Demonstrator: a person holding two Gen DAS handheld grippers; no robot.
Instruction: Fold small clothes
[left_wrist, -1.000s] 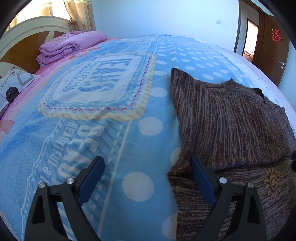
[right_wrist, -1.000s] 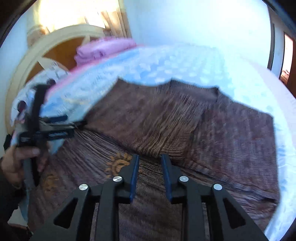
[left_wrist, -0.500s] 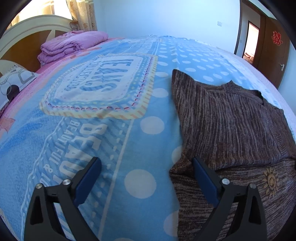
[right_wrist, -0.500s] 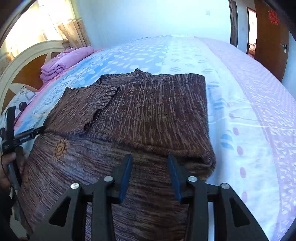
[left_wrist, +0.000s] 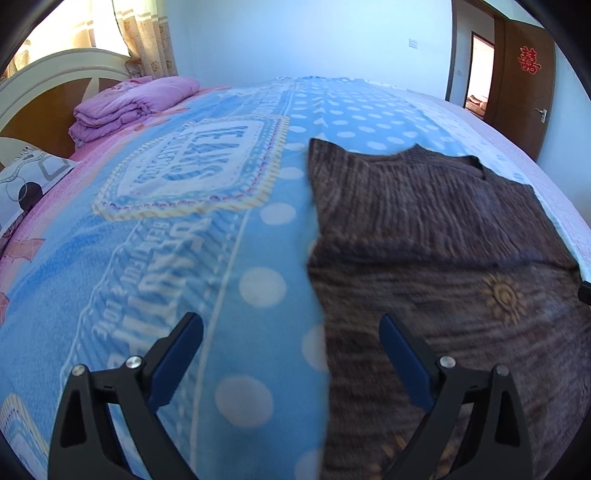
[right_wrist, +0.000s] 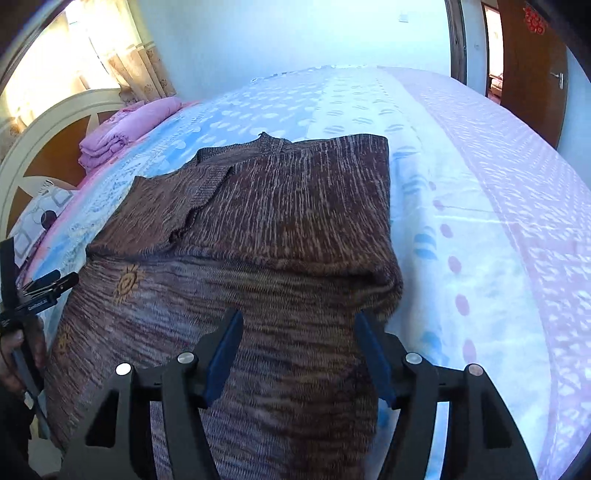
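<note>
Right gripper (right_wrist: 297, 334), jaws just widened and empty, above brown sweater (right_wrist: 295, 206); left gripper (left_wrist: 291, 332) spread open over its edge.

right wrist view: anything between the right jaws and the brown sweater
Nothing visible. The right gripper, its jaws just opened and empty, hangs directly over the brown sweater, with only bare knit below on the blue bedspread.

Both handheld tools share one build: the left gripper (left_wrist: 290, 334) and the right gripper (right_wrist: 297, 328) have matte black triangular frames with cut-out windows, silver screw heads at the pivots, and flat blue pads on the fingers (right_wrist: 221, 356). The left hand (right_wrist: 14, 354) grips a black handle (white lettering, too small to read).
</note>
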